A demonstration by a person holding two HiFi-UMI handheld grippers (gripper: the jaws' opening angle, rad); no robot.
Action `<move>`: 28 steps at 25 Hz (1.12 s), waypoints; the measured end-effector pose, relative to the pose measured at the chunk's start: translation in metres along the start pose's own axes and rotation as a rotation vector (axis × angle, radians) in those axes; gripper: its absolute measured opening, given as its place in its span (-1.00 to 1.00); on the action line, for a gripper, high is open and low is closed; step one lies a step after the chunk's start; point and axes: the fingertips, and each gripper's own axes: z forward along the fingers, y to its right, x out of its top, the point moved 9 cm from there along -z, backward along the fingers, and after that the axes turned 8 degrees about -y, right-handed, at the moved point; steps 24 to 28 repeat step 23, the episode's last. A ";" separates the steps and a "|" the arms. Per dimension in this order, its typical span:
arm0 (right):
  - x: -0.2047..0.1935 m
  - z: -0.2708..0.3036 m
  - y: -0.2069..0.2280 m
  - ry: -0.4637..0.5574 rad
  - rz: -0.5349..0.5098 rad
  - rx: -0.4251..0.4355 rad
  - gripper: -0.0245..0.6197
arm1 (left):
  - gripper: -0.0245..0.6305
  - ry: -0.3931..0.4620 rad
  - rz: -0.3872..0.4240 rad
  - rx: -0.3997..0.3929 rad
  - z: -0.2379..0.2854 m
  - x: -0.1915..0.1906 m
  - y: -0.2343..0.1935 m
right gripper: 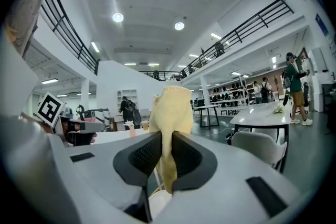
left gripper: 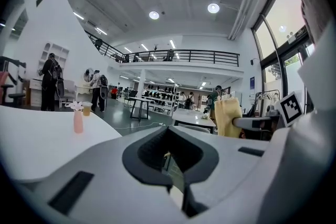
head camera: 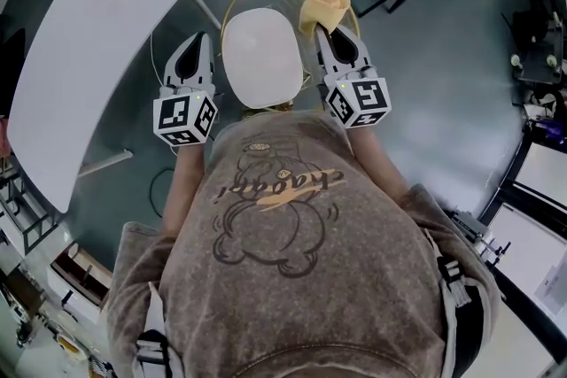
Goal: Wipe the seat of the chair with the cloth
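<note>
Cloth [right gripper: 170,107] pinched in right gripper [right gripper: 167,153]; sweatshirt print [head camera: 275,187] unreadable.

Cursive lettering printed on the sweatshirt [head camera: 276,183], seen upside down, not legible, no other text made out.

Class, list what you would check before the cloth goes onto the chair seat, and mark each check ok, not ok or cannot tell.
1. Cloth clamped in the right gripper: ok.
2. Left gripper shut, holding nothing: ok.
3. Seat in full view between the grippers: ok.
4. Cloth centred over the seat: not ok, it sits at the right rim.
5. Cloth's height above the seat: cannot tell.
</note>
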 end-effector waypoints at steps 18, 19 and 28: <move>0.000 0.008 -0.010 -0.018 0.027 0.009 -0.71 | -0.90 0.013 -0.025 -0.006 -0.003 0.003 -0.002; 0.000 0.009 -0.010 -0.018 0.027 0.011 -0.71 | -0.90 0.013 -0.027 -0.005 -0.003 0.003 -0.002; 0.003 0.008 -0.007 -0.016 0.022 0.013 -0.71 | -0.90 0.019 -0.027 -0.010 -0.002 0.006 0.003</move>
